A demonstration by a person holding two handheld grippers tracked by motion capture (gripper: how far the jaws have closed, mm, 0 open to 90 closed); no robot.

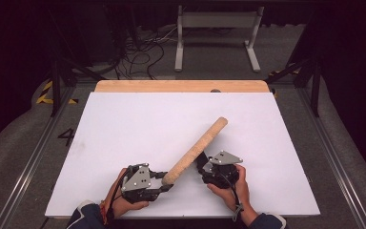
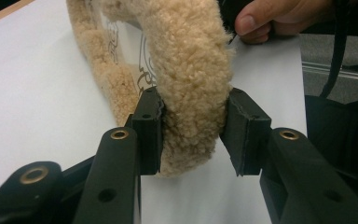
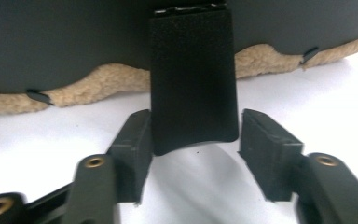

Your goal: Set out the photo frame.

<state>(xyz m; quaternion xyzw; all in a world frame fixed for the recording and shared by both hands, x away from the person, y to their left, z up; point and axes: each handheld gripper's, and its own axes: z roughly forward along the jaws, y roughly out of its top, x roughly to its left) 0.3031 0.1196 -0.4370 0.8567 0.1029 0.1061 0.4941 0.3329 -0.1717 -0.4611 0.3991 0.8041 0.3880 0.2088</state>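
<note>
Currently, the left gripper (image 2: 193, 135) clamped the near end of the tan fleece-covered roll (image 1: 196, 150) lying on the white table (image 1: 124, 129). Beside the roll's middle, the right gripper (image 3: 193, 140) stood open around a black flat strap (image 3: 193, 79), one pad apart from it.

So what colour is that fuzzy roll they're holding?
The fuzzy roll is a light tan, like sheepskin fleece; the left gripper view shows it best.

item: fleece roll (image 1: 198, 150), tan and woolly, rolled long with dark lining | pose: slanting diagonally across the white worktop (image 1: 124, 124) | near end: at the worktop's front edge, far end toward its middle | strap: black flap (image 3: 193, 79) hanging from the roll's dark side | state: near end squeezed
</note>
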